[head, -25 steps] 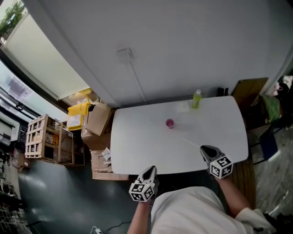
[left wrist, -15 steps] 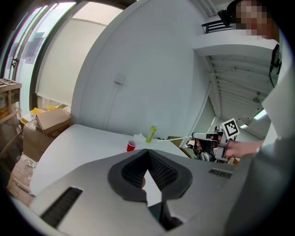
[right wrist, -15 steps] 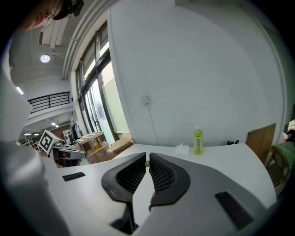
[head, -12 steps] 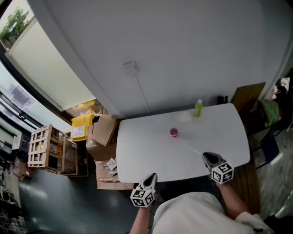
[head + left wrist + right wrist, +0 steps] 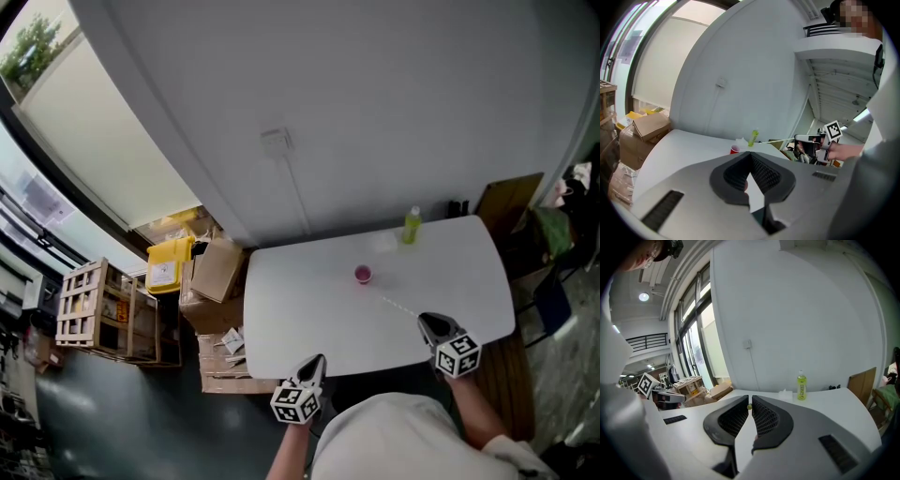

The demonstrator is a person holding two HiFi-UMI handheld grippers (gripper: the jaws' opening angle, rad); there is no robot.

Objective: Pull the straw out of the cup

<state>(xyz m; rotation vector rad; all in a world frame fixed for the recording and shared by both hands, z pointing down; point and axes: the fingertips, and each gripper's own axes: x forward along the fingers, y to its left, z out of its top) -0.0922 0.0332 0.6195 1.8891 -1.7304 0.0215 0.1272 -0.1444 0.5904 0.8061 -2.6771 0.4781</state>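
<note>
The white counter (image 5: 300, 314) carries a green bottle (image 5: 412, 226) near its 1 o'clock edge, with a white wad (image 5: 382, 243) just beside the bottle at 9 o'clock. On the floor at the counter's 9 o'clock stand cardboard boxes (image 5: 217, 270), a yellow bin (image 5: 167, 265) and a wooden crate (image 5: 94, 314). A brown board (image 5: 506, 195) leans at 2 o'clock.

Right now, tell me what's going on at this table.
A person stands at the near edge of a white table with a gripper in each hand. The right gripper is shut on one end of a thin straw, which points toward the small pink cup but is clear of it, so the straw is out. The left gripper hangs by the table's front edge, jaws together on nothing. A green bottle stands at the far edge.
</note>
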